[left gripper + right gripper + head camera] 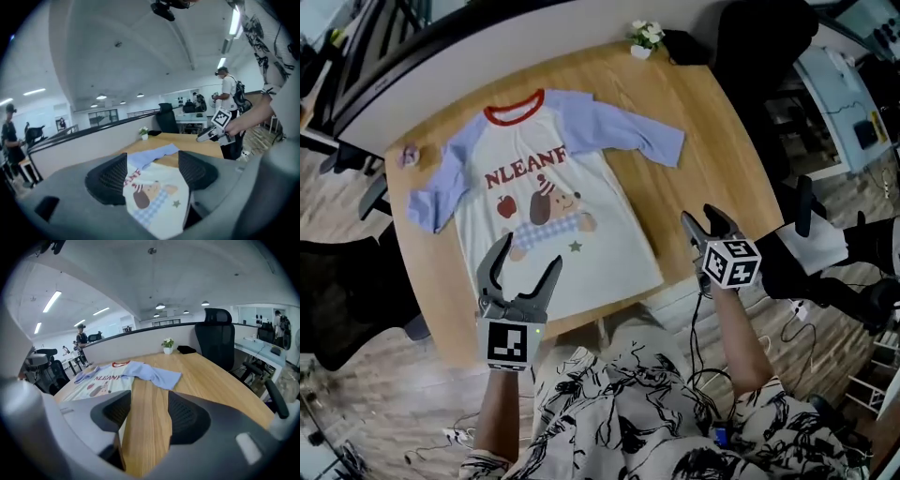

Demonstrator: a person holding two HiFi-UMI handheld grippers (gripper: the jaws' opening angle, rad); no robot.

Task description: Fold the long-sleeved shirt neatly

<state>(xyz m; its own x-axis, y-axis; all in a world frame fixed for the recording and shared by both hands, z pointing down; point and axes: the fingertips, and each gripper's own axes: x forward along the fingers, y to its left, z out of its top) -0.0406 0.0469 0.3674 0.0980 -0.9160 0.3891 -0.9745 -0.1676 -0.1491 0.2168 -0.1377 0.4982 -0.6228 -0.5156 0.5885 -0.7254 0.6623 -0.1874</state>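
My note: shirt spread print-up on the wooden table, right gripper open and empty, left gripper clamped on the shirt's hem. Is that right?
One error: the left gripper is open, not clamped on the hem of the shirt. The left gripper view shows its fingers apart, with the fabric lying untouched beyond them. The rest holds: shirt print-up on the table, right gripper open and empty.

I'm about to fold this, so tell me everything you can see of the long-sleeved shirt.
The shirt lies unfolded, front up, flat on the wooden table, collar away from the person, hem by the near edge. Soft fabric: cream body, pale blue sleeves spread sideways, red neckband, red lettering, a cartoon dog print. Only the table seems to touch it; the left gripper and right gripper, both open, hang clear.
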